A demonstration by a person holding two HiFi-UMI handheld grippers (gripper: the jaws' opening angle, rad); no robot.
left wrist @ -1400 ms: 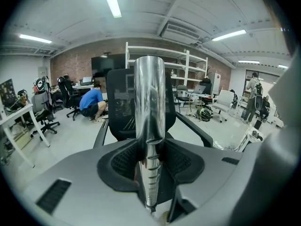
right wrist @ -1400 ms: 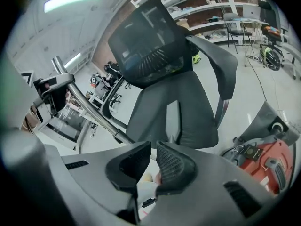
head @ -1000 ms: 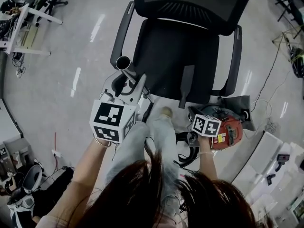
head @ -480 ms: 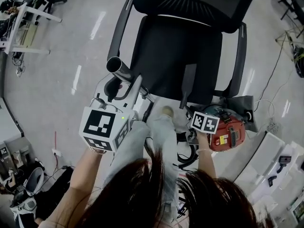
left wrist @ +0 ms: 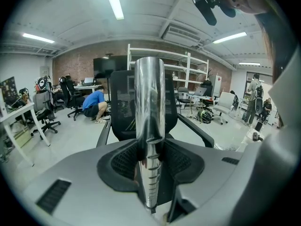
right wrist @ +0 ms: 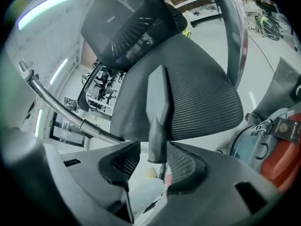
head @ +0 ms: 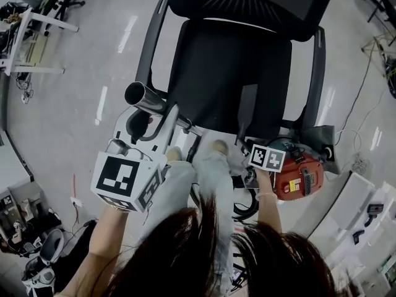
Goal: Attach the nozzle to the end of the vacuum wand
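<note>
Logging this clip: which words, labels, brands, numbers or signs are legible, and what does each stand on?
No text can be read here.
Yellow and white label on the red vacuum body: print too small to read.
Dark tag on that vacuum, right gripper view: blurred, unreadable.
Left marker cube and right marker cube: black-and-white square patterns only, no letters.

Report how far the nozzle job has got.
Done: the left gripper is clamped on the vacuum wand, whose open end is bare. In hand: the right gripper has just been opening its fingers, which straddle the crevice nozzle lying on the chair seat without gripping it. Left: close on the nozzle, lift it, push it onto the wand's end.
</note>
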